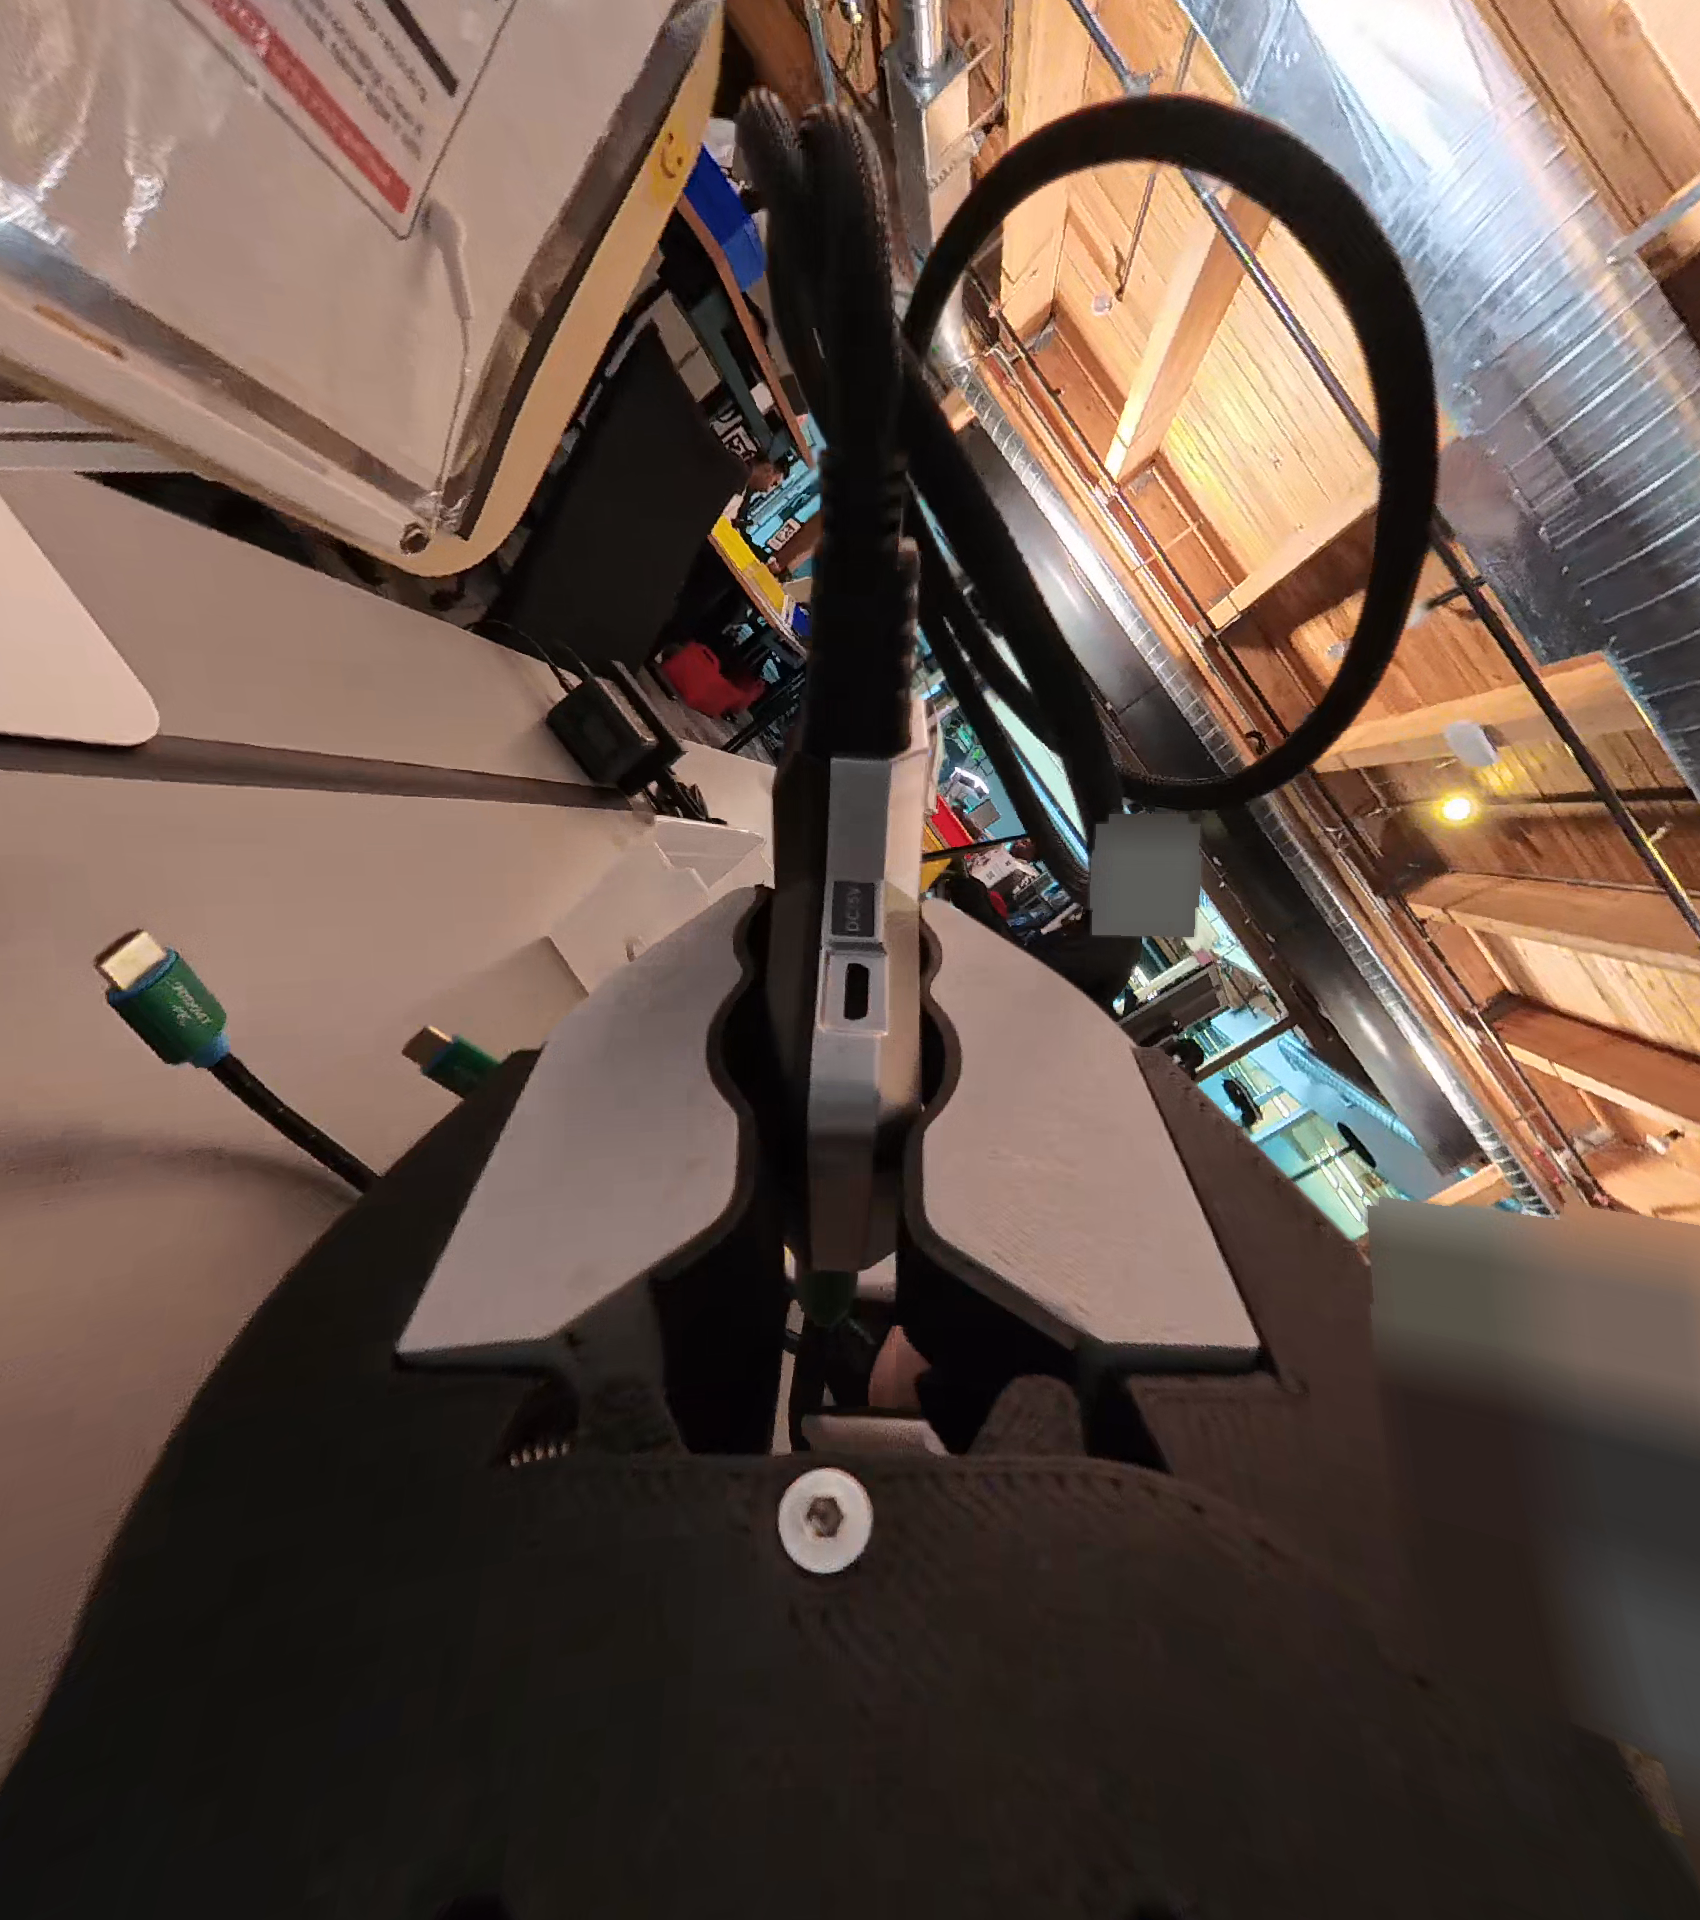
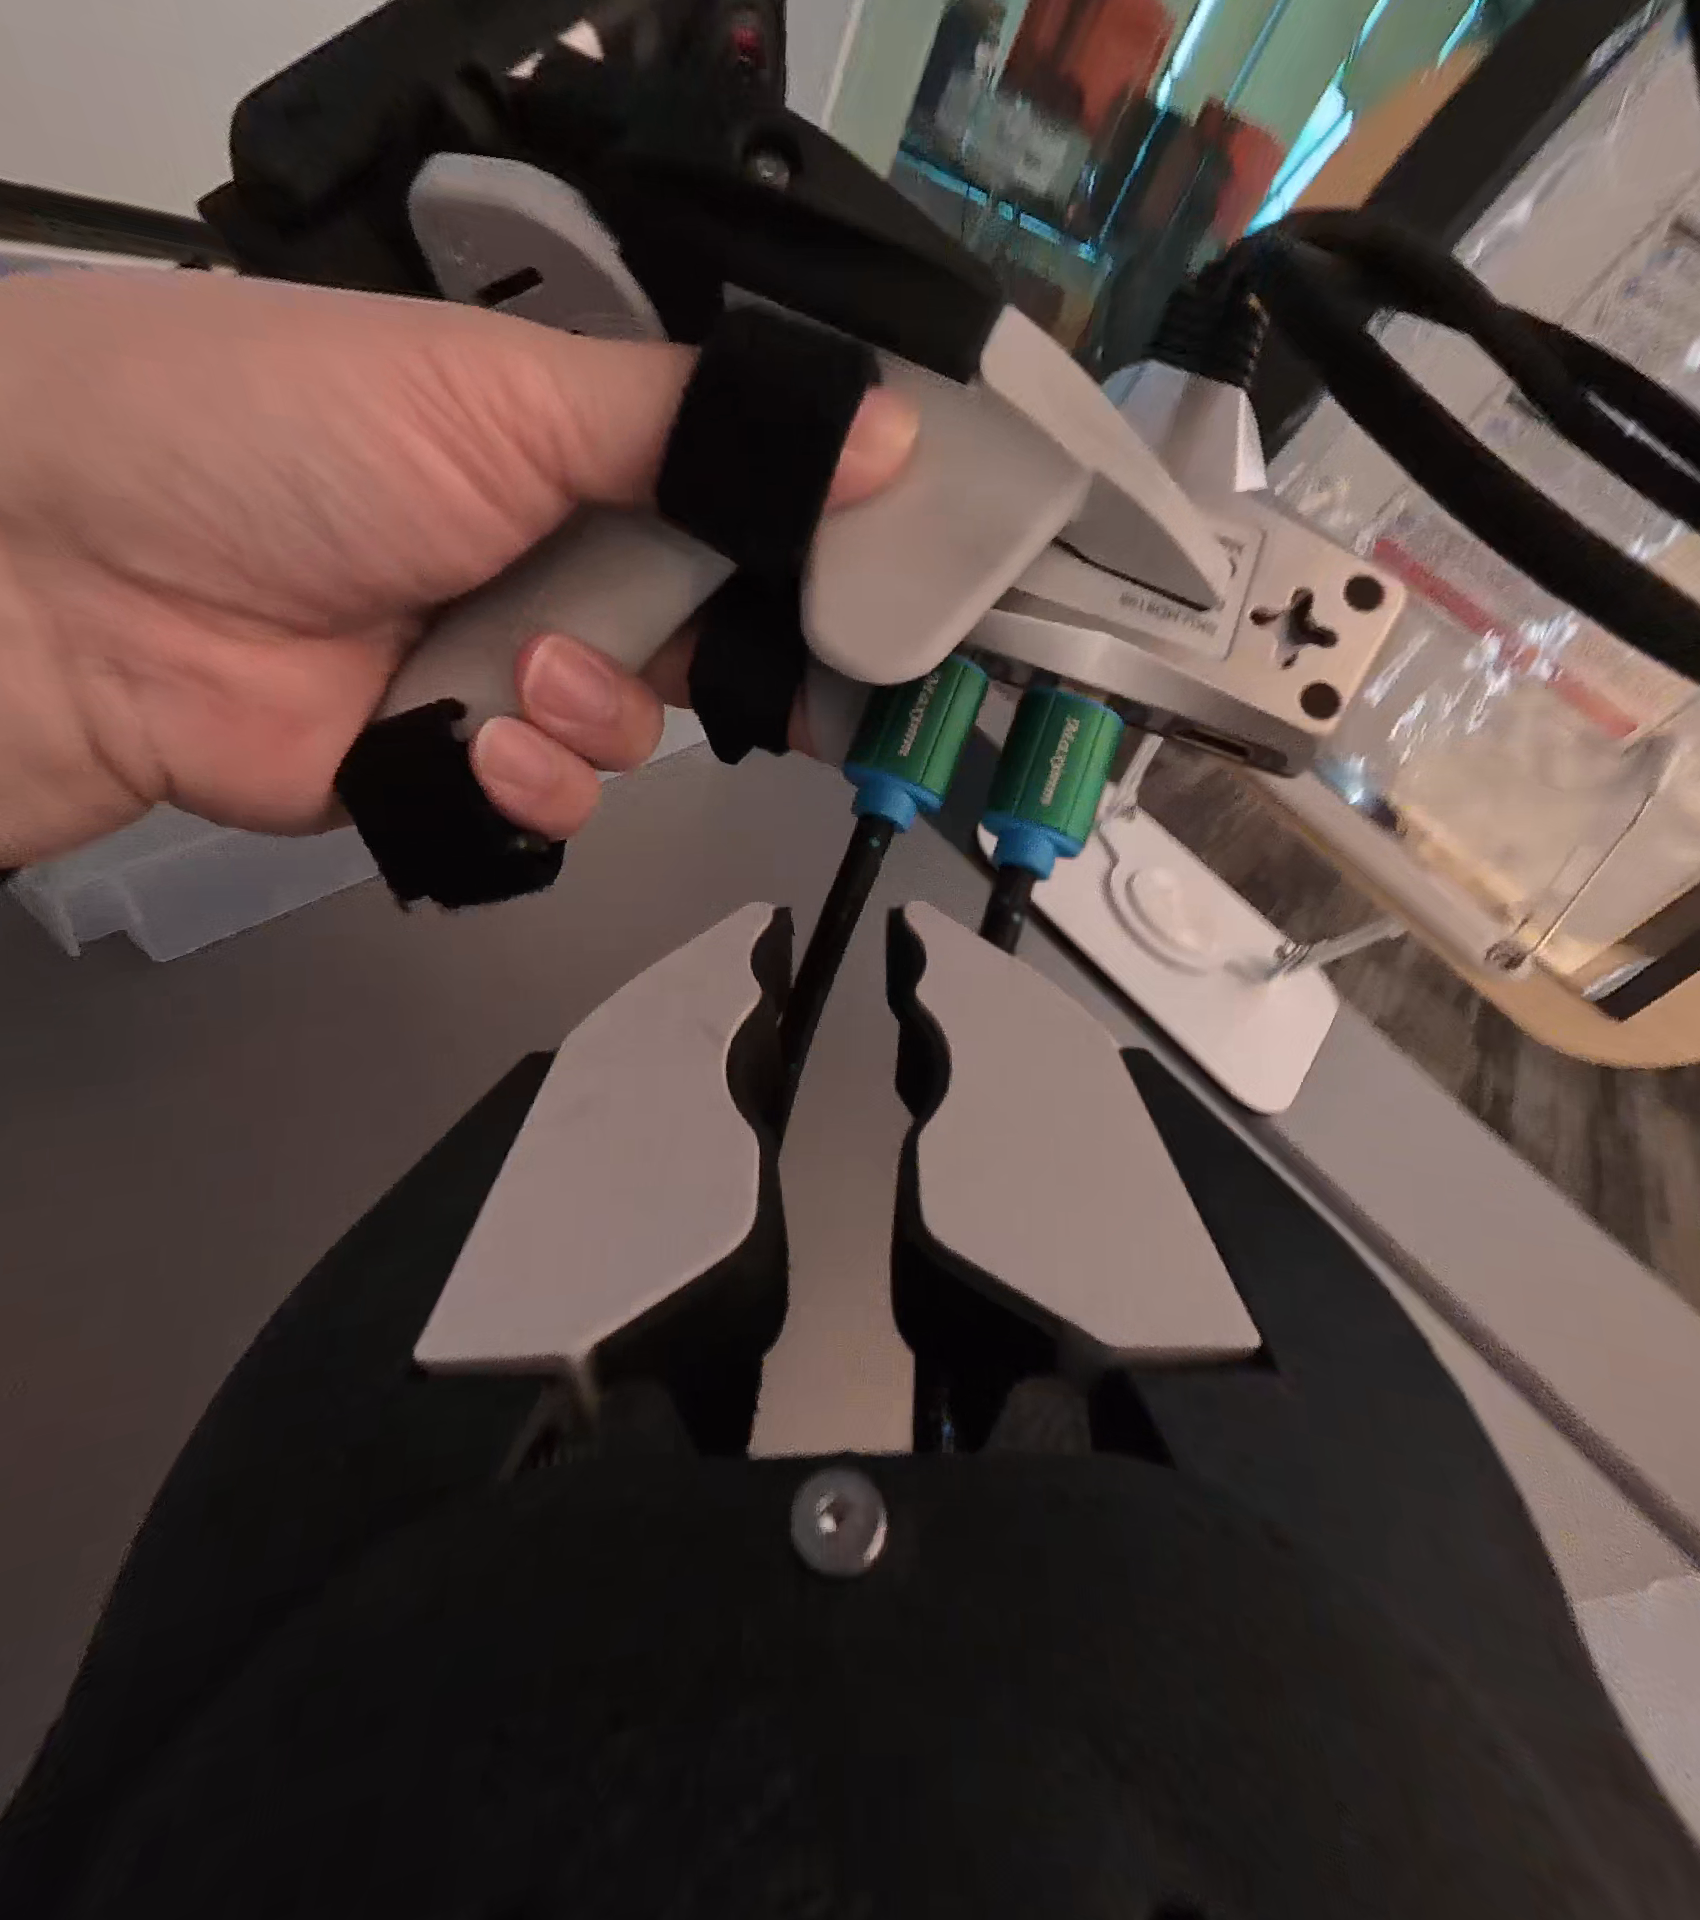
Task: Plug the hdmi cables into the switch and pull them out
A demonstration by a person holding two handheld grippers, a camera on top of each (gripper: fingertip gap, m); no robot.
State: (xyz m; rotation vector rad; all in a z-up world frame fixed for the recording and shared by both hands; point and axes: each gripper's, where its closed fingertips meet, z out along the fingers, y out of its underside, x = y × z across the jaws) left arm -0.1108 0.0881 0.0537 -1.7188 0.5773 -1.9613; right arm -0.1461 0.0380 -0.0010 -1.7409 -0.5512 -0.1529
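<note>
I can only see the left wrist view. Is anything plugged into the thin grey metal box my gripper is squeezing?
Observer: Yes. Two green plugs with blue collars sit in the thin grey metal switch box's lower edge.
Child: Where's the other gripper?
Observer: The right gripper is open just below, fingers either side of one plug's black cable.
Child: Who holds mine?
Observer: A person's hand with black finger straps holds the left gripper.

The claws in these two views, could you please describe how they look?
Each claw, left and right, has two pale grey fingers with wavy black inner edges, on a black textured body with one silver screw. The hand on the left one's grey handle wears black fabric finger straps.
</note>
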